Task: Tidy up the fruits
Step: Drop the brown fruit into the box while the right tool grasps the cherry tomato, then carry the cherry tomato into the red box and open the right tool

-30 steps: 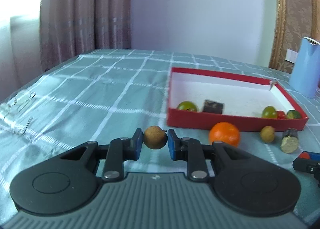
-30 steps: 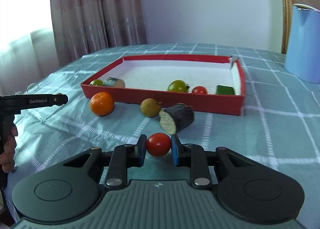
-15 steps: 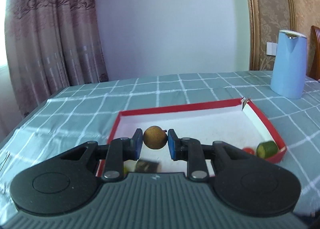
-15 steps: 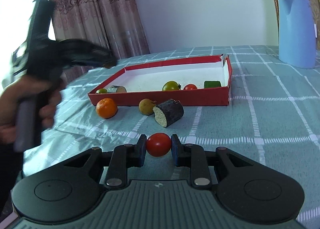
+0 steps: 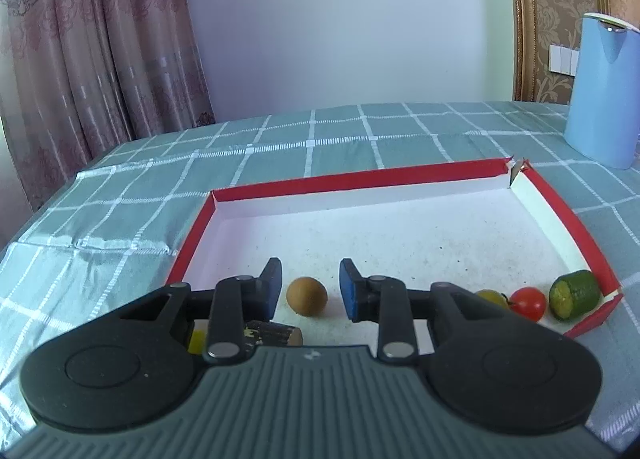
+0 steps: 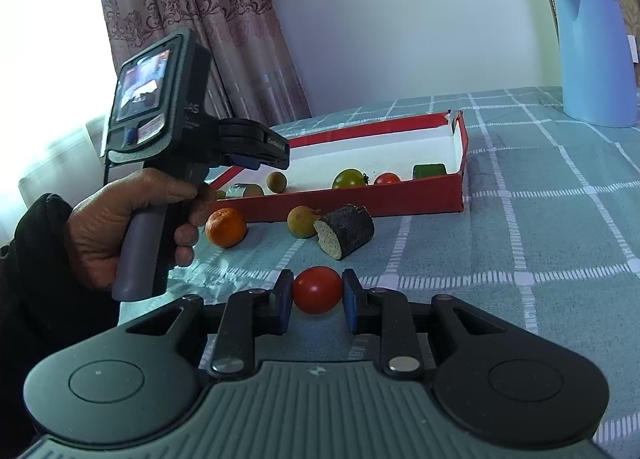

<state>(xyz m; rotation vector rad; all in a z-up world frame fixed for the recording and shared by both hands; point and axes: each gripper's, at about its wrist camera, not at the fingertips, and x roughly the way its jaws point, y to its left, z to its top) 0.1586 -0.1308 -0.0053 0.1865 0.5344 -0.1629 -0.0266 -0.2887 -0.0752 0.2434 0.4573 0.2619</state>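
My left gripper [image 5: 307,291] is open over the red tray [image 5: 352,181]. A small brown fruit [image 5: 307,296] lies on the tray floor between its jaws, apart from both. In the right wrist view the left gripper [image 6: 260,153] hovers above that fruit [image 6: 276,181]. My right gripper [image 6: 317,291] is shut on a red tomato [image 6: 317,290], held above the tablecloth in front of the tray [image 6: 400,199].
The tray holds a green tomato [image 6: 349,179], a red tomato [image 5: 529,302], a cucumber piece [image 5: 575,294] and a dark chunk [image 5: 272,333]. On the cloth lie an orange [image 6: 226,227], a brown fruit [image 6: 302,221] and a dark cut piece [image 6: 346,230]. A blue jug [image 6: 594,51] stands far right.
My left gripper opened and let go of the brown fruit, which now lies in the tray. My right gripper still holds the tomato, a little closer to the tray.
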